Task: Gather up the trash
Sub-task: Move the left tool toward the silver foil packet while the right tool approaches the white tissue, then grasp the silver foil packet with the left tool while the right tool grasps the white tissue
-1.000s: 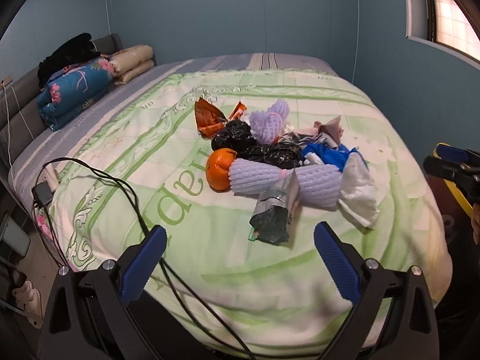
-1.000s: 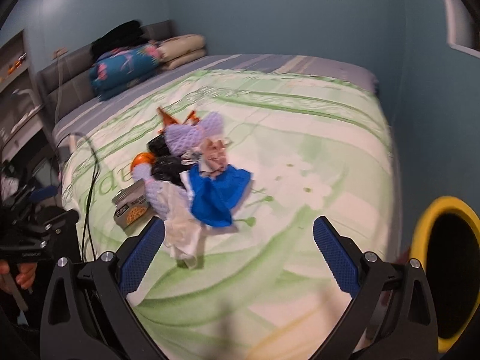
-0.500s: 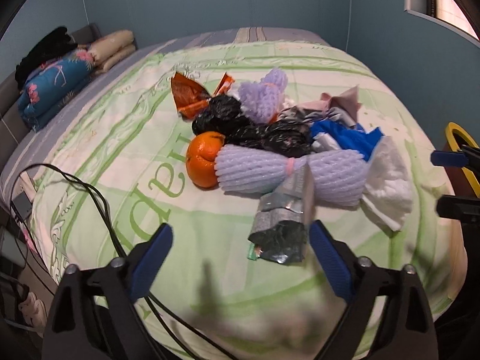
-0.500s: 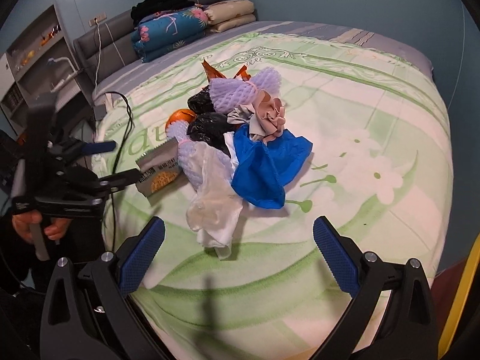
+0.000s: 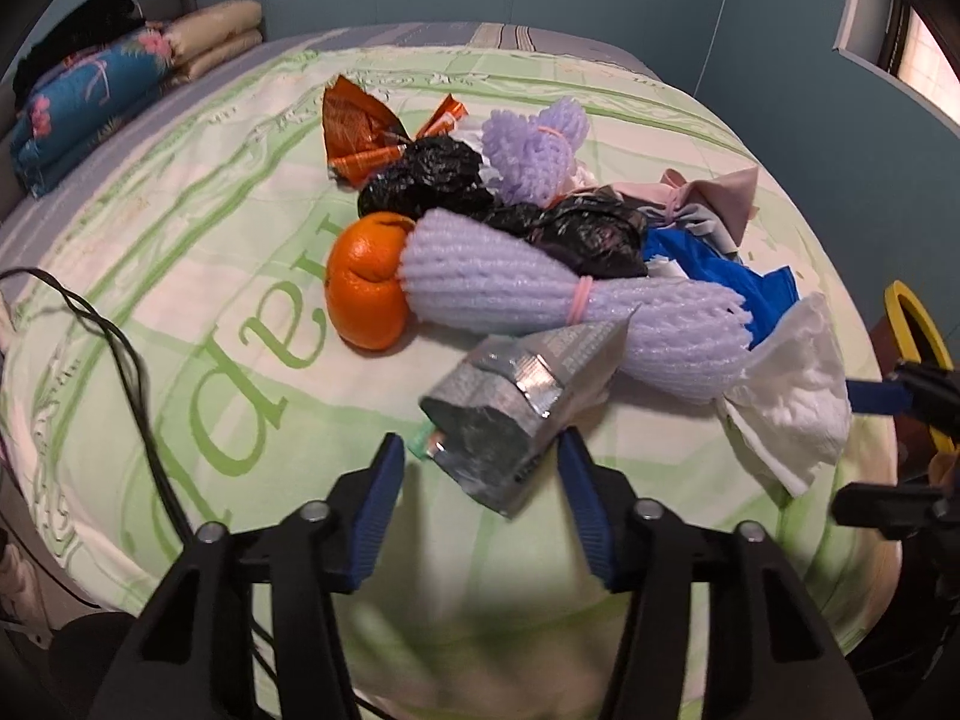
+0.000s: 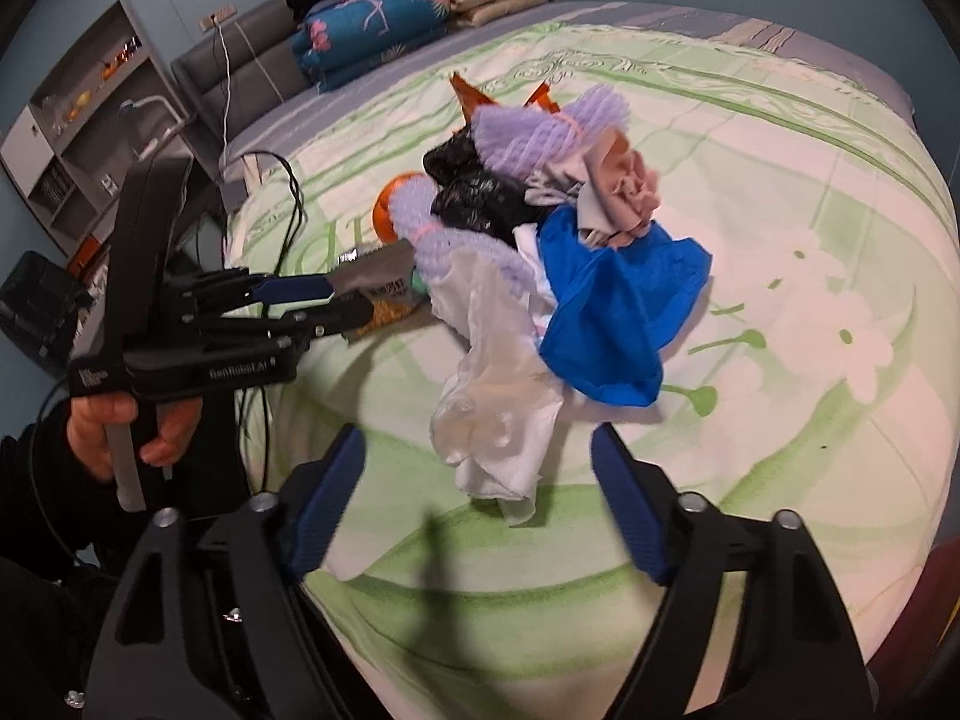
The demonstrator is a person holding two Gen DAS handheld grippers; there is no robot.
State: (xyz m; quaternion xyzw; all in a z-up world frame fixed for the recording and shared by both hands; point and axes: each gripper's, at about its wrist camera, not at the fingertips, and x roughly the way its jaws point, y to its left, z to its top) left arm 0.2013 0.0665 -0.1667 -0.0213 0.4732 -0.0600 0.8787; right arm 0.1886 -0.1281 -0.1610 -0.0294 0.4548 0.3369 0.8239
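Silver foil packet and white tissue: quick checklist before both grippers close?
1. Silver foil packet between the left gripper fingers: ok; jaws have been closing.
2. Left pads pressing the packet: cannot tell.
3. White tissue ahead of the right gripper: ok; jaws have been closing, nothing gripped.
4. Purple foam net overlapping the packet's far end: not ok.
5. Black cable away from the left fingers: ok.

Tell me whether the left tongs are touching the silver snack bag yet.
Cannot tell. In the left wrist view the left tongs, just closing, straddle the silver snack bag; its right edge overlaps one pad, so no clear gap or contact.
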